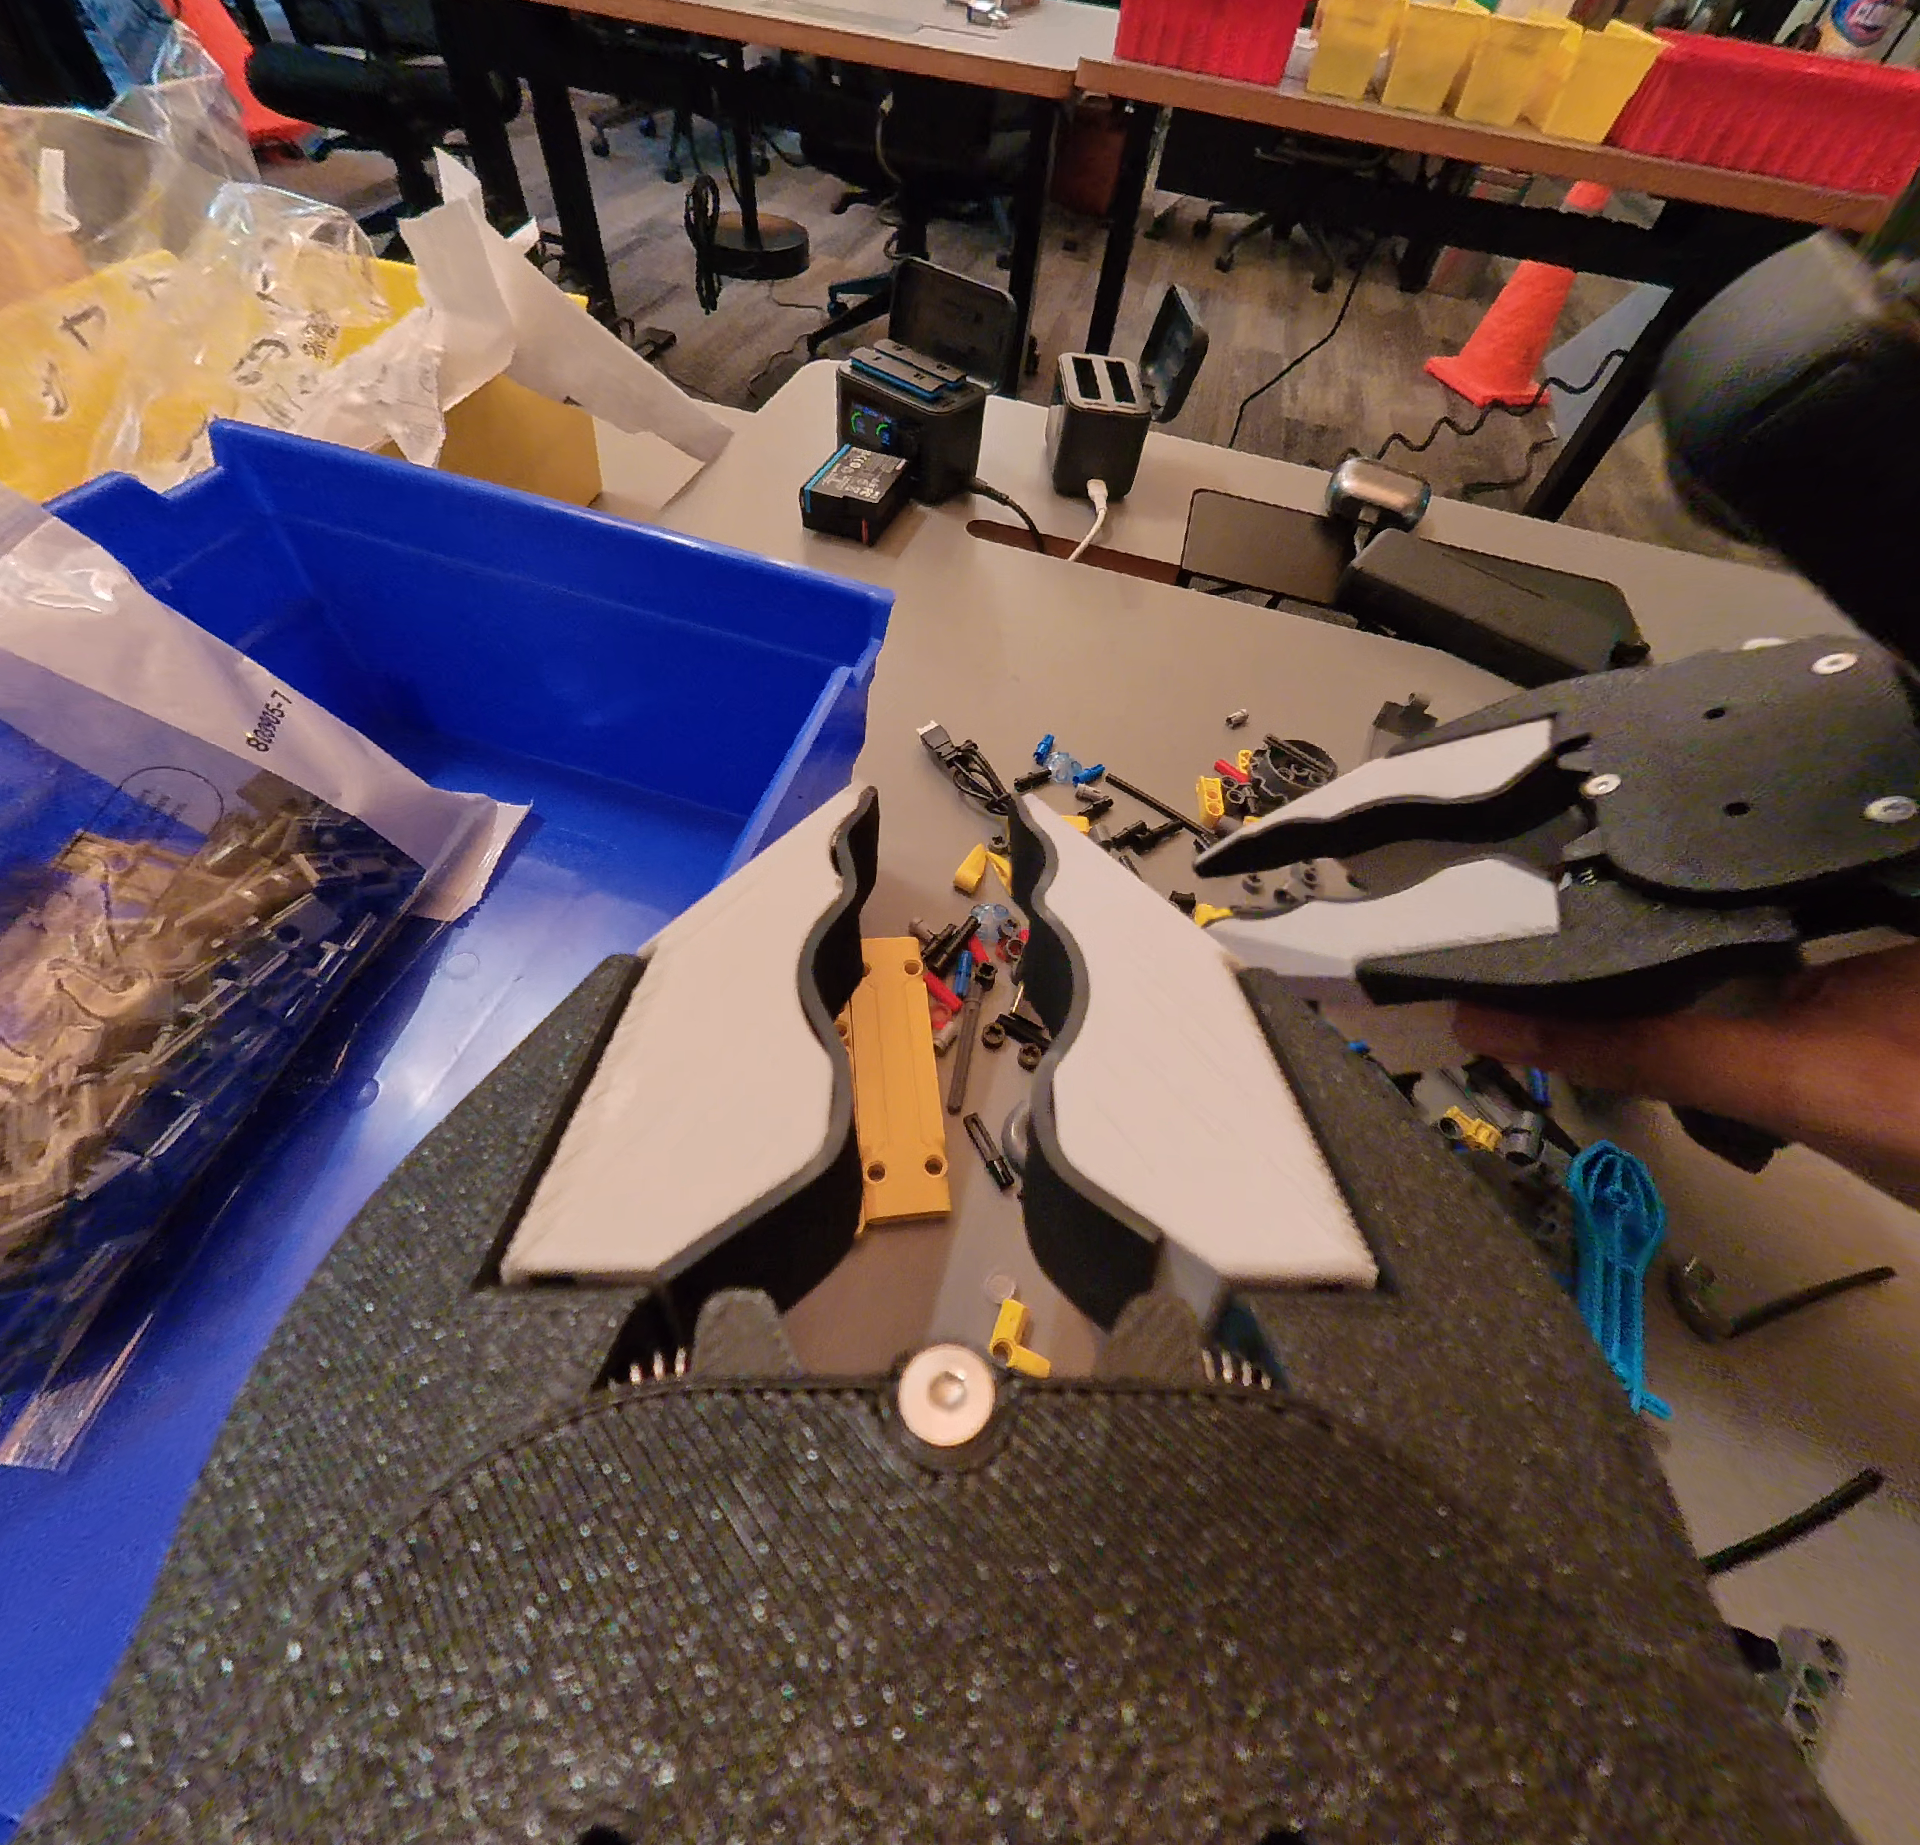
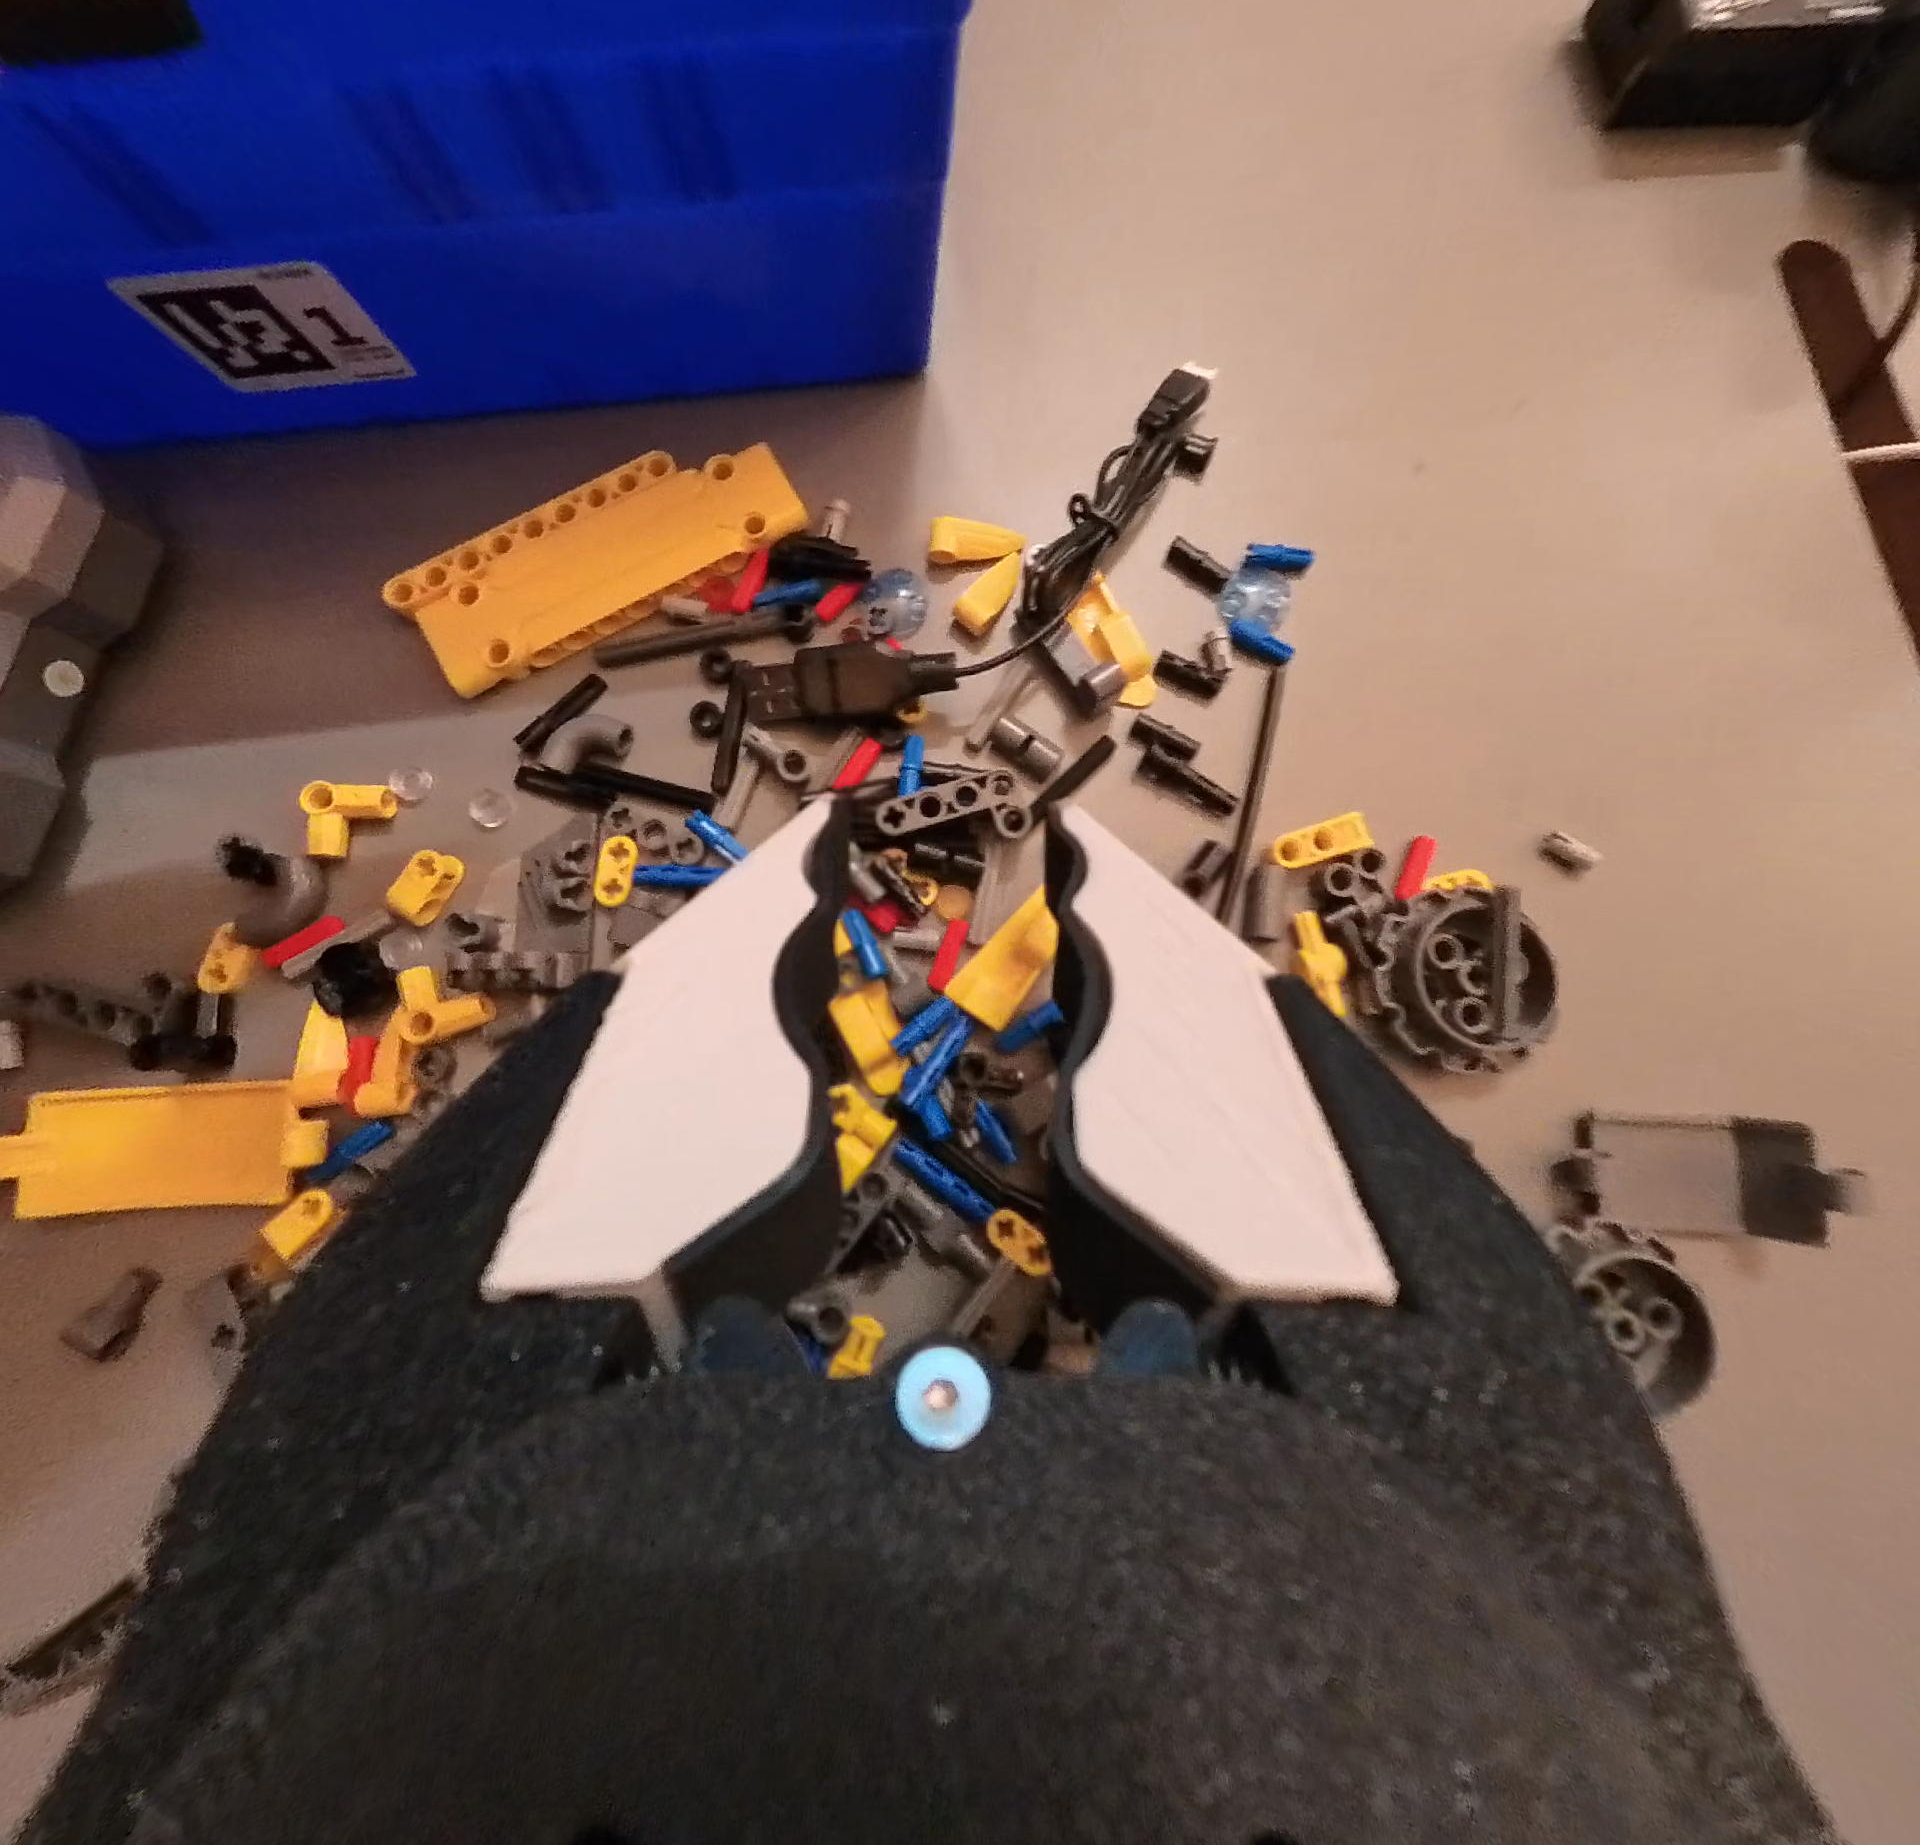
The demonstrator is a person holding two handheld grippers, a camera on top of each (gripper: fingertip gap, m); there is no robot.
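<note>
My left gripper point(image 1: 943, 808) is open and empty, held above a scatter of small building-toy parts on the grey table point(image 1: 1091, 642). A yellow perforated panel point(image 1: 896, 1078) lies between its fingers, below them. My right gripper point(image 2: 940, 813) is open and empty, hovering over the pile of small parts point(image 2: 935, 1047). It also shows at the right in the left wrist view point(image 1: 1210, 896), held by a hand. The same yellow panel point(image 2: 597, 564) lies ahead and left of it. A black USB cable point(image 2: 1081, 569) lies across the parts.
A blue bin point(image 1: 499, 642) stands left of the parts, with a clear bag of grey parts point(image 1: 177, 974) on it; its marked side shows in the right wrist view point(image 2: 520, 237). Grey gear wheels point(image 2: 1465, 974), chargers point(image 1: 914, 424), a teal piece point(image 1: 1616, 1245) lie around. The tips of one gripper are about 12 cm away from the tips of the other.
</note>
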